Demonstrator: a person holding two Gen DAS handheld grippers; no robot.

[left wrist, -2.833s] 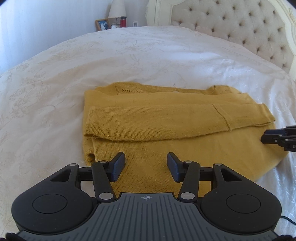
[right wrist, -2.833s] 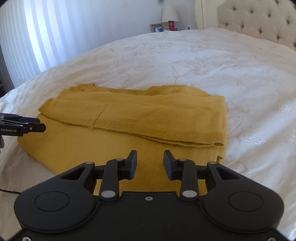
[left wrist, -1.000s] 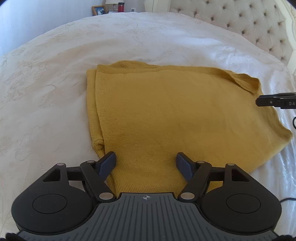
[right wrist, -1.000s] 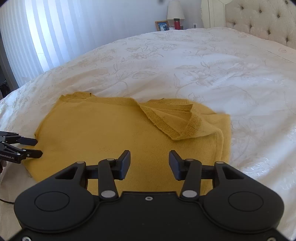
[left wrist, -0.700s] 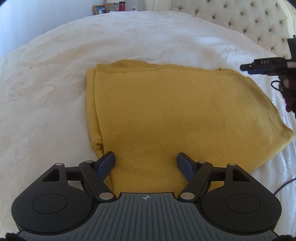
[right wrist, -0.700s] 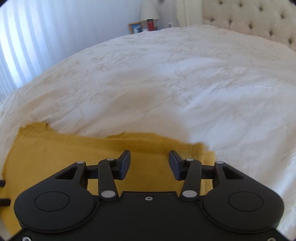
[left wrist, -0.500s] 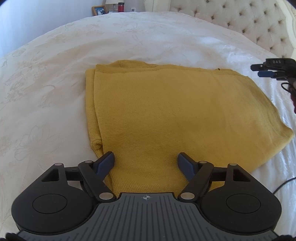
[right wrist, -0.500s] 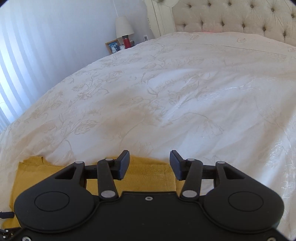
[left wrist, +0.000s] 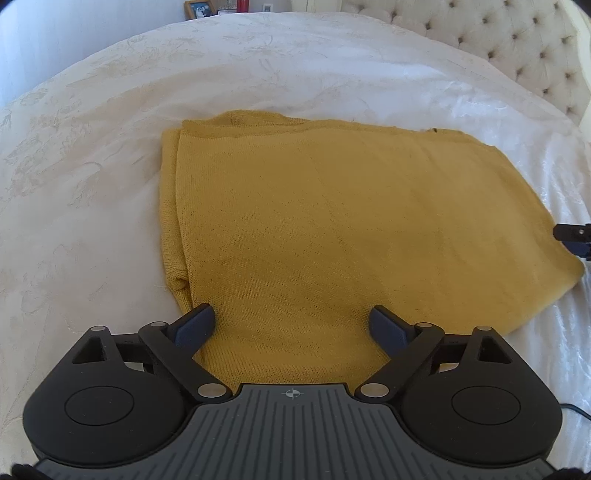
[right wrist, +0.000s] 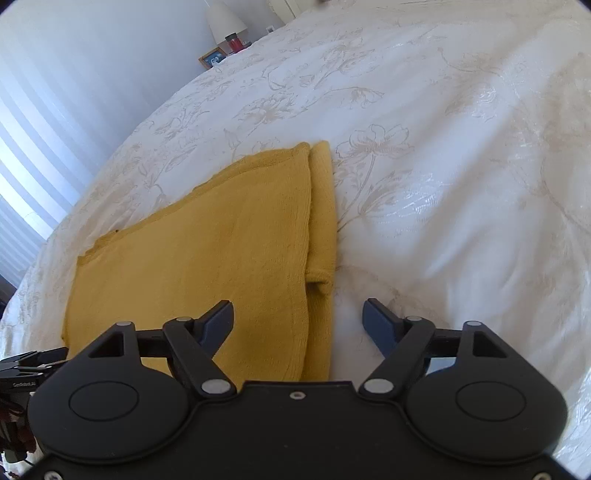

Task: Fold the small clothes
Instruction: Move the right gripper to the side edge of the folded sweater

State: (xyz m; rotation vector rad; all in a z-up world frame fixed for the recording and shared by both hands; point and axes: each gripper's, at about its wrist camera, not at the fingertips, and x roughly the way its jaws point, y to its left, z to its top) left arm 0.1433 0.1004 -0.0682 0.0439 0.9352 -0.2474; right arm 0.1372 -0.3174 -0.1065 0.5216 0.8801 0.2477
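A mustard-yellow knitted garment (left wrist: 332,229) lies folded flat on the white bedspread (left wrist: 92,166); it also shows in the right wrist view (right wrist: 207,251). My left gripper (left wrist: 291,325) is open and empty, low over the garment's near edge. My right gripper (right wrist: 297,321) is open and empty over the garment's near right corner, where the folded side edge lies. The right gripper's tip shows at the right edge of the left wrist view (left wrist: 574,240). The left gripper shows at the lower left of the right wrist view (right wrist: 29,365).
The tufted cream headboard (left wrist: 498,40) stands at the back right. A nightstand at the back holds a lamp (right wrist: 225,18), a red cup (right wrist: 235,41) and a photo frame (right wrist: 211,57). A striped curtain (right wrist: 33,155) hangs on the left.
The garment's near half was folded over the sleeves. The right gripper swung up and away, then came back down at the garment's right end and opened wider. The left gripper stayed open.
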